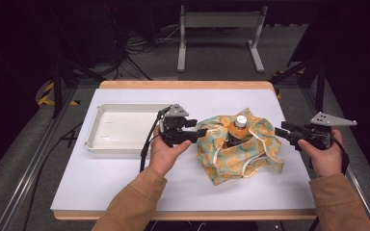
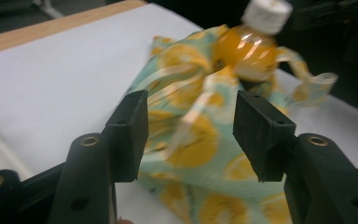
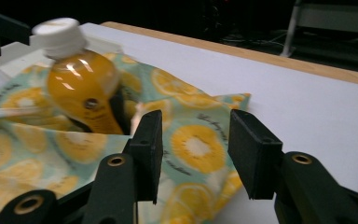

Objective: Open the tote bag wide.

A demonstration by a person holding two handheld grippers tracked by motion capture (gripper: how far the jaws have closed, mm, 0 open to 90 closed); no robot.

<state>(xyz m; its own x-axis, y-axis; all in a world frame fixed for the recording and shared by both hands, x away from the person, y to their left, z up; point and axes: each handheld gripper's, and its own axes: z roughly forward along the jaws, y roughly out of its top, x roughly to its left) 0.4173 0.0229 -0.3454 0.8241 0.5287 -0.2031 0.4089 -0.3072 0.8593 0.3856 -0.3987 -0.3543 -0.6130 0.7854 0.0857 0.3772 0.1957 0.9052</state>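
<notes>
Both grippers stand with jaws parted and nothing between the pads: left gripper point(image 1: 203, 134) just beside the citrus-print bag point(image 1: 231, 155), right gripper point(image 1: 280, 131) near its other side. An orange bottle point(image 1: 237, 130) stands upright in the bag on the table point(image 1: 125, 168). From above, a white tray point(image 1: 96, 126) lies left of the bag; the gripper views add the bag's pale drawstring point(image 2: 200, 100).

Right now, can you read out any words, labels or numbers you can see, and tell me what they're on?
Cloth bag: dark script lines between the orange slices, too blurred to read.
Bottle: a small dark round mark on its side, too small to read; white cap blank.
Tray: no writing visible.
</notes>
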